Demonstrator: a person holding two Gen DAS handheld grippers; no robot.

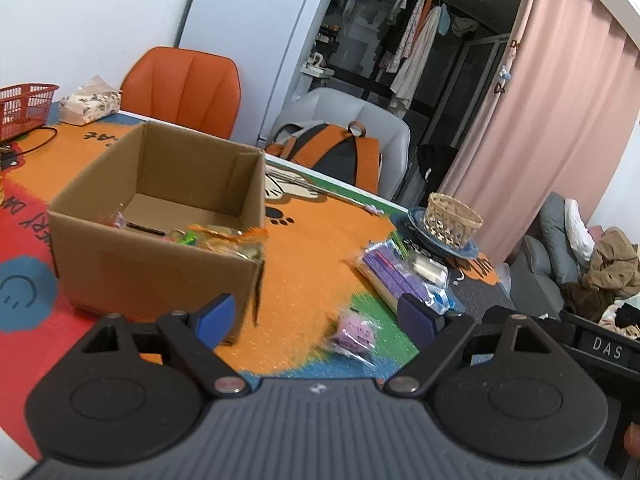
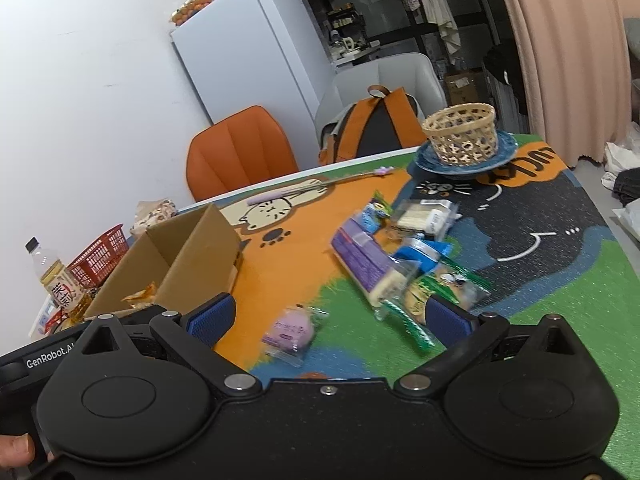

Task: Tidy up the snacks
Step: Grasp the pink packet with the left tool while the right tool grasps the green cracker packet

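An open cardboard box (image 1: 160,216) (image 2: 192,252) stands on the colourful table mat with several snack packets (image 1: 224,238) in its near corner. A small pink wrapped snack (image 1: 354,334) (image 2: 290,332) lies alone on the mat, between and just beyond the pads of both grippers. To its right lies a pile of packets led by a long purple pack (image 1: 390,270) (image 2: 362,262), with green and blue packets (image 2: 440,284) around it. My left gripper (image 1: 320,316) is open with nothing in it. My right gripper (image 2: 326,316) is wide open and holds nothing.
A woven basket (image 1: 452,220) (image 2: 462,132) sits on a blue plate at the far right of the table. A red plastic basket (image 1: 24,108) (image 2: 100,254), a tissue box (image 1: 90,106) and a drink bottle (image 2: 60,280) stand beyond the box. Orange and white chairs and a backpack (image 2: 372,124) line the far edge.
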